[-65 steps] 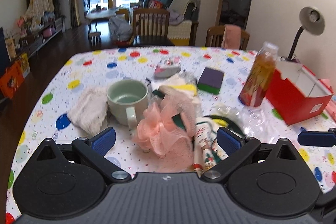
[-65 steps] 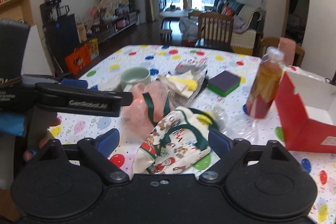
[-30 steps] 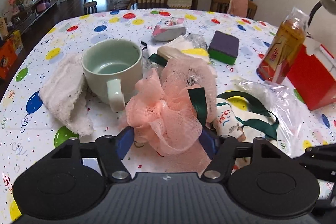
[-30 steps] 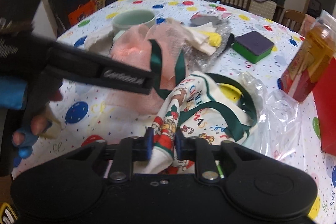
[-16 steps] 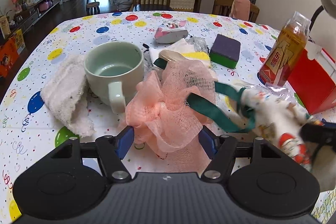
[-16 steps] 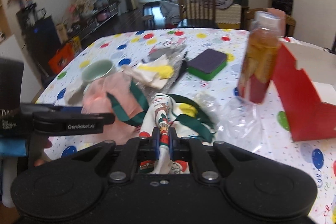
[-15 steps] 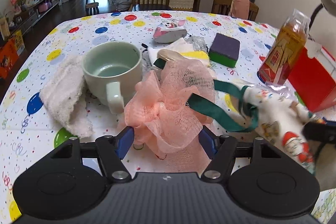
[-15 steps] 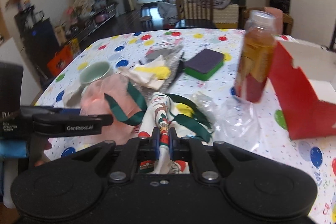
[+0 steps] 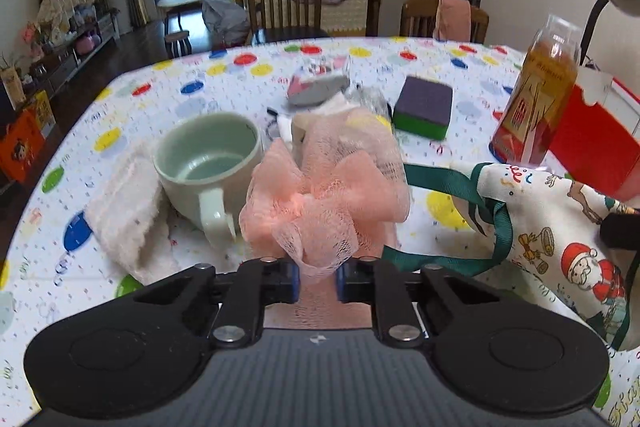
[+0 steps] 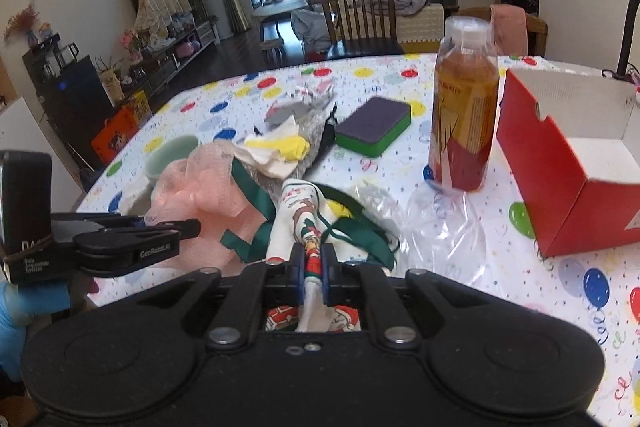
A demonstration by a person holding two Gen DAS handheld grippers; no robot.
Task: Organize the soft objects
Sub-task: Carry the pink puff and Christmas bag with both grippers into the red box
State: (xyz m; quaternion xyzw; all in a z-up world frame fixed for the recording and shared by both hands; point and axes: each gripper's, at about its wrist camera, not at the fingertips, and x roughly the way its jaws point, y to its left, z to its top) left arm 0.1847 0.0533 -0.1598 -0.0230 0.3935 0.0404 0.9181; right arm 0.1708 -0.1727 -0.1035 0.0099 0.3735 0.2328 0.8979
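My left gripper (image 9: 318,281) is shut on a pink mesh bath pouf (image 9: 324,199) and holds it just above the table; the pouf also shows in the right wrist view (image 10: 200,187). My right gripper (image 10: 311,277) is shut on a white Christmas-print cloth bag (image 10: 308,223) with green ribbon straps and lifts it; the bag shows at the right of the left wrist view (image 9: 560,239). One green strap (image 9: 436,179) runs from the bag to the pouf. A white towel (image 9: 124,211) lies left of the green mug (image 9: 208,163).
A purple-green sponge (image 9: 424,107), a juice bottle (image 10: 464,107), an open red box (image 10: 572,163), a clear plastic bag (image 10: 436,219) and a pile of white and yellow cloths (image 10: 280,151) are on the dotted tablecloth. Chairs stand at the far edge.
My left gripper closed tightly on the pink pouf and raised it. My right gripper, shut on the Christmas bag, lifted it further, pulling the green strap.
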